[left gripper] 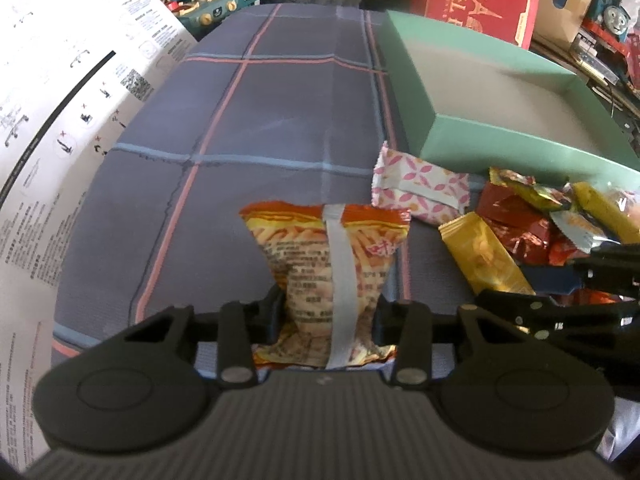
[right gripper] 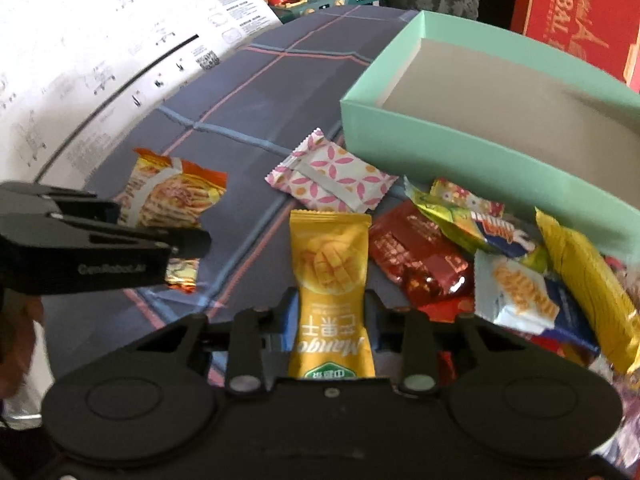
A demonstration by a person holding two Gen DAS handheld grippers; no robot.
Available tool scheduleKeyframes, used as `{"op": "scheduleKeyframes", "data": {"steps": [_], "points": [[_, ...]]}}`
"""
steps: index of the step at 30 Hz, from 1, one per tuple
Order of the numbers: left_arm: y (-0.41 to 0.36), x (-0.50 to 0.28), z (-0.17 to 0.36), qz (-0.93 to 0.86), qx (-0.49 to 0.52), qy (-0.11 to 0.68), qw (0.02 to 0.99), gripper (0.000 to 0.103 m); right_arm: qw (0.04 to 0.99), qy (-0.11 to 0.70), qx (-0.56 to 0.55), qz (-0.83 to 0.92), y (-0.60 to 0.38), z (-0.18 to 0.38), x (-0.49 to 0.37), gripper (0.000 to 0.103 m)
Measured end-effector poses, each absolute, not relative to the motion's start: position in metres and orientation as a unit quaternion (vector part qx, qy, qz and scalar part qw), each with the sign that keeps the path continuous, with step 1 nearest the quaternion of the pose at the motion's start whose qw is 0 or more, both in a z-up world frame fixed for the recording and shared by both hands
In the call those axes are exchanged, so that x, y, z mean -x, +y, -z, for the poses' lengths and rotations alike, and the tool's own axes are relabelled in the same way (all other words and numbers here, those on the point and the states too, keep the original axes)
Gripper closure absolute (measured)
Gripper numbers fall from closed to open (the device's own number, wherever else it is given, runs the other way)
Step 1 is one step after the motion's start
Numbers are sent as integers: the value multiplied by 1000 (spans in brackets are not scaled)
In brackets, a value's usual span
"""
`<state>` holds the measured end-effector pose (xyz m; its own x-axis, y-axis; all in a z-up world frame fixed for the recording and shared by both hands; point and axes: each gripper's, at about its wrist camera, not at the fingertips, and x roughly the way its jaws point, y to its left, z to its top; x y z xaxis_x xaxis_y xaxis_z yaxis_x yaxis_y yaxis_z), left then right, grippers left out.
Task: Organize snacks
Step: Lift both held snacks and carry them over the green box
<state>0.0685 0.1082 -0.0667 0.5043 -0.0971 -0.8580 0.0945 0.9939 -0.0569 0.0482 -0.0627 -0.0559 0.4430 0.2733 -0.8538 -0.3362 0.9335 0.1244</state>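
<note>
Left claw (left gripper: 328, 312) clenched on the orange snack bag (left gripper: 326, 256), long axis running straight ahead. Right claw (right gripper: 330, 320) clenched on the yellow mango pouch (right gripper: 330, 276), likewise pointing forward. Green box (right gripper: 440, 148) ahead and to the right of both, nearer the right claw; remaining snack pile (right gripper: 500, 248) just beside its front wall on the bench (left gripper: 280, 120).
</note>
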Motion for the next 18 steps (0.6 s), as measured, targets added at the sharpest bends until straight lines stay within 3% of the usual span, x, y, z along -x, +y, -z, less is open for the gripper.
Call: {"op": "scheduleKeyframes", "data": {"steps": [10, 18], "points": [[101, -73, 24, 78, 21, 475, 876, 64, 867, 457, -16, -197, -86, 2, -42, 71], [55, -127, -17, 118, 5, 440, 890, 64, 896, 413, -64, -147, -158, -48, -79, 71]]}}
